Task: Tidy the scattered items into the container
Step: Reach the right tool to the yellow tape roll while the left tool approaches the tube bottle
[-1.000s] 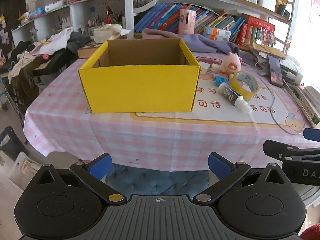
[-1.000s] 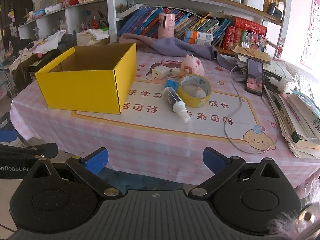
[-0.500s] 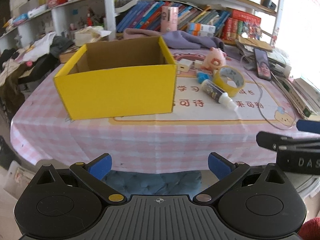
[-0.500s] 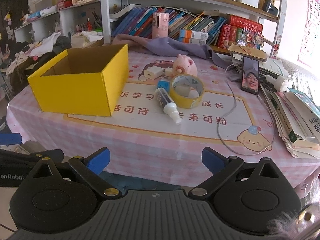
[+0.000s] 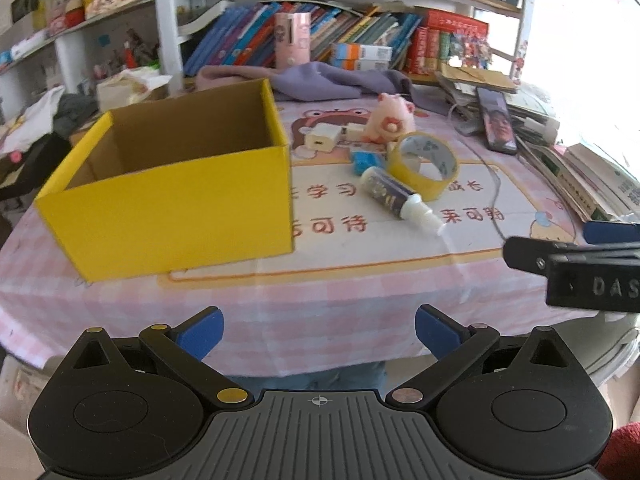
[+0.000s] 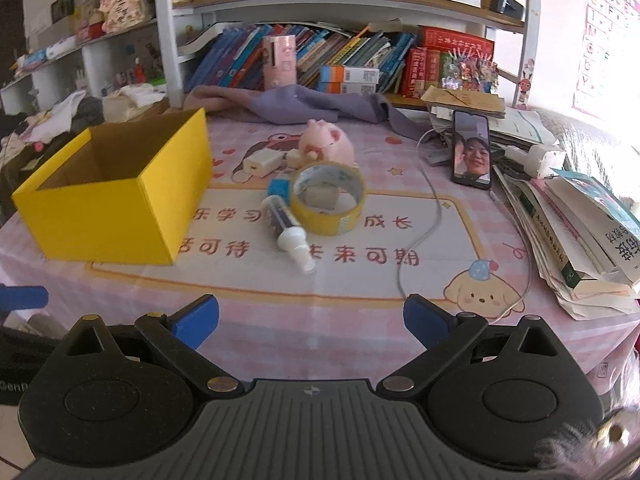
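Yellow cardboard box [image 5: 172,196], open-topped, stands on the pink checked tablecloth [image 5: 320,292] ahead and left of both jaw pairs. Small bottle [image 6: 286,226] lies on its side ahead of the right gripper [image 6: 311,316], long axis near-to-far, nozzle toward the jaws, touching the yellow tape roll [image 6: 328,198]. Left gripper [image 5: 319,330] and right gripper both gape wide, holding nothing.

Home study room: crammed bookshelves [image 6: 340,56], pink cartoon tablecloth [image 6: 360,312], clothes heap [image 6: 60,116], alphabet poster [image 6: 608,36].
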`<state>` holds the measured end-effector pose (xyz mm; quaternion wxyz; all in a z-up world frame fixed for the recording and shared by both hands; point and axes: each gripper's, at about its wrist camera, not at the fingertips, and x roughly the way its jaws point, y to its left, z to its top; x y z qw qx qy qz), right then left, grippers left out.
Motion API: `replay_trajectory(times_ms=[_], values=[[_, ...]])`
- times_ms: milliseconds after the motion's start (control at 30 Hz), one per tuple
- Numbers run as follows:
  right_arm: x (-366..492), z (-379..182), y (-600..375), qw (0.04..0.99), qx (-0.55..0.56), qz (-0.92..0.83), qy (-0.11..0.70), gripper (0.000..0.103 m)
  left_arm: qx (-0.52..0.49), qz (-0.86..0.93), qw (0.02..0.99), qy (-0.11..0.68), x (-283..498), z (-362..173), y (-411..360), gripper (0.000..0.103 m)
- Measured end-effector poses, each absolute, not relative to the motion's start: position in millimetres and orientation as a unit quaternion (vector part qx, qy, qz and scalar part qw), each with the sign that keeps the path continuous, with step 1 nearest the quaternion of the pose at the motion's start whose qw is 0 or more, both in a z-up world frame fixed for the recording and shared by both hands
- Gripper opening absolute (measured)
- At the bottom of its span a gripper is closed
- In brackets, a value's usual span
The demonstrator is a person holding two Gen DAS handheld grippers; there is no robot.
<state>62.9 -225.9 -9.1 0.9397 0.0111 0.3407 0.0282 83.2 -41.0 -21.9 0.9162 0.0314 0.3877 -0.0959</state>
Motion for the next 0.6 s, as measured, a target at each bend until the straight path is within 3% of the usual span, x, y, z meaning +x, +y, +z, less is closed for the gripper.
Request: replay_trajectory(times_ms=[600], values=[[162.4,-4.4,-279.5,0.939,0.018,0.022,0.344,0.1,0.07,-0.161,0.909,0.378,162.5,-24.6,-120.1,0.101]])
